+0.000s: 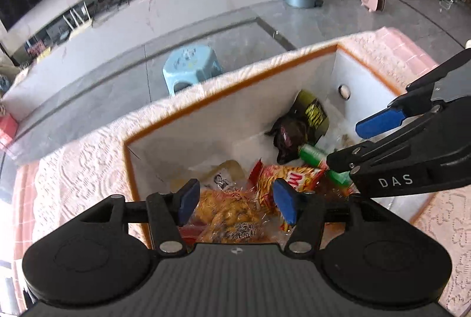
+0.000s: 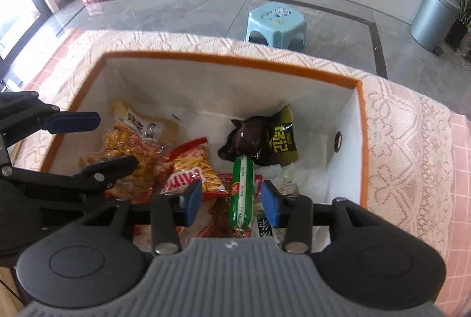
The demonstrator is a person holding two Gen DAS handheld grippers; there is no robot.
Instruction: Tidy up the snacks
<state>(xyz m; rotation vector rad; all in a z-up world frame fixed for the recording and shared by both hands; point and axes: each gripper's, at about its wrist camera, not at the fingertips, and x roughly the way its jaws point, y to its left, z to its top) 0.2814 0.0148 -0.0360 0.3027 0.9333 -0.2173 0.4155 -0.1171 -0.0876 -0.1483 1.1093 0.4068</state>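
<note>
Snacks already in white box (image 2: 206,87) with orange rim, on lace-covered table (image 2: 397,122): yellow pack (image 2: 129,146), red chip bag (image 2: 191,167), dark pouch (image 2: 265,140), green sausage (image 2: 243,190). Left gripper (image 1: 235,199) above box, jaws wide, nothing held. Right gripper (image 2: 232,200) jaws parted around sausage, not pressing it. Judged nearly done; no loose snacks visible on table.

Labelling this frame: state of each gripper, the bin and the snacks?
Left gripper: open, holding nothing.
Right gripper: open, green tube-shaped snack pack lying loose between its fingers.
White orange-rimmed fabric bin: open-topped, holding snacks.
Red fries-print bag: lying in bin.
</note>
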